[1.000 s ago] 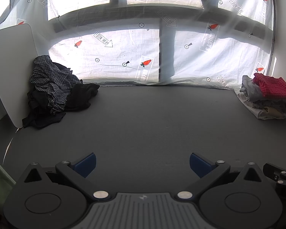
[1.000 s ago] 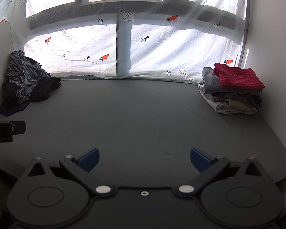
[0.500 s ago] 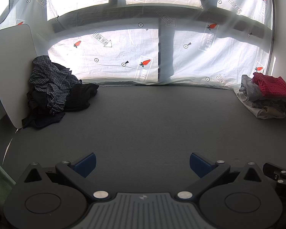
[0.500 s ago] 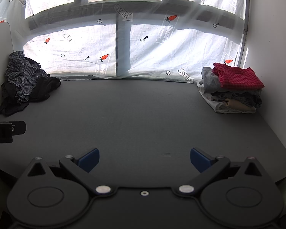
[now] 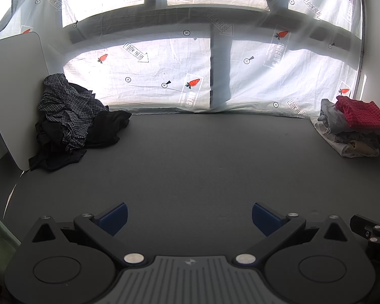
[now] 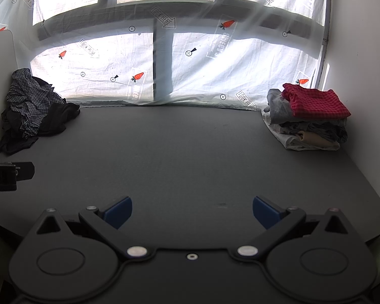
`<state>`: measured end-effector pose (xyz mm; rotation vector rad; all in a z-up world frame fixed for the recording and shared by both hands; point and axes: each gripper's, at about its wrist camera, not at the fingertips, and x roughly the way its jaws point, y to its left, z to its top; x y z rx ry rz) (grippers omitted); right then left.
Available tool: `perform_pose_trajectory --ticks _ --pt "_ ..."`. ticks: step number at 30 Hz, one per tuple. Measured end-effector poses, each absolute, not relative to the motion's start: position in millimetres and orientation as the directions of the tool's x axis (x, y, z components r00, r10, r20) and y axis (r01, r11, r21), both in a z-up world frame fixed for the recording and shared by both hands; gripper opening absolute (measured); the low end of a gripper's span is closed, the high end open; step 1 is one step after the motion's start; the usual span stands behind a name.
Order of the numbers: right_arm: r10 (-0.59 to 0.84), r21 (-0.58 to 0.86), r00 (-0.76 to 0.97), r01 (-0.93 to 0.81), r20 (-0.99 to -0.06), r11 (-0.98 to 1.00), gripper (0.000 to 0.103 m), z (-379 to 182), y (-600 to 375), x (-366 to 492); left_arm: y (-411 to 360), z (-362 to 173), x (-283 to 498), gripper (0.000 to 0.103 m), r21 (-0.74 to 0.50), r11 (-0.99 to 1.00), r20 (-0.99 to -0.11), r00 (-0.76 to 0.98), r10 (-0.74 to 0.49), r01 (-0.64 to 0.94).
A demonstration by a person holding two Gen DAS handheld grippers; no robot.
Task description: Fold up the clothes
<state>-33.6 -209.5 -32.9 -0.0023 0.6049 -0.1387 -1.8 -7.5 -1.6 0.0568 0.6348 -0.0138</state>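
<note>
Two grippers sit low at the near edge of a dark grey counter (image 5: 195, 167), side by side. The left gripper (image 5: 189, 216) has its blue-padded fingers (image 5: 113, 217) spread wide and released, with nothing between them but bare counter. The right gripper (image 6: 192, 212) is the same: its fingers (image 6: 266, 211) are parted wide and hold nothing. In the left wrist view a black part of the right gripper shows at the lower right edge; in the right wrist view a black block of the left gripper shows at the left edge.

Beyond the fingers the middle of the counter is bare grey surface. At the far left corner lies a loose pile (image 5: 73, 121) of unfolded clothes: a crumpled checked shirt (image 5: 63, 106) on top of black garments (image 5: 106, 129) that spill toward the front. The pile leans against a white board (image 5: 12, 96) standing upright at the counter's left side. At the far right corner, against a white wall (image 6: 362, 76), sits a stack (image 6: 309, 124) of folded clothes, topped by a red checked cloth (image 6: 316, 103), with grey, dark and tan layers under it and a pale piece at the bottom. The pile and the stack are well apart, at opposite ends.

Behind the counter hangs a white sheet (image 5: 164, 76) printed with carrots, arrows and small crossed circles, lit from behind by a window.
</note>
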Motion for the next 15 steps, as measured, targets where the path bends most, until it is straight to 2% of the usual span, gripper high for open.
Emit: perform_pose_trajectory --ticks 15 --pt "-0.136 -0.033 0.804 0.144 -0.579 0.989 0.103 -39.7 -212.0 -32.5 -7.0 -12.5 4.2 0.103 0.044 0.998 -0.624 0.782 -0.004 0.041"
